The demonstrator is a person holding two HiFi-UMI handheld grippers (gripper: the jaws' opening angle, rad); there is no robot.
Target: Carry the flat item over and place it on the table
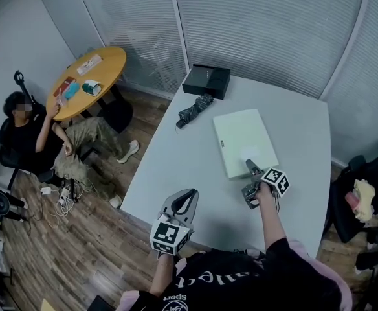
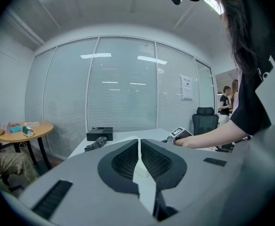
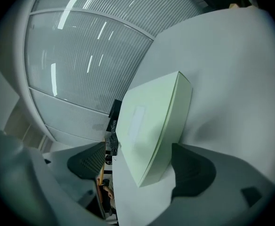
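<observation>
The pale green flat item (image 1: 244, 141) lies on the grey counter (image 1: 169, 173), near the black box (image 1: 206, 81). The right gripper (image 1: 249, 168) holds its 2 jaws apart, astride the item's near corner. The left gripper (image 1: 188, 196) is closed and empty. The item looks stiff, light and smooth, so pinch its rim firmly.

Desk (image 1: 176, 167): flat box (image 1: 244, 141) right of centre.
Far edge: case (image 1: 206, 80).
Umbrella (image 1: 195, 109): before case, left of flat box.

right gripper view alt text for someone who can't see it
A flat pale green box lies on a grey table, its near corner between the open jaws of the right gripper. Closed blinds fill the background behind it.
</observation>
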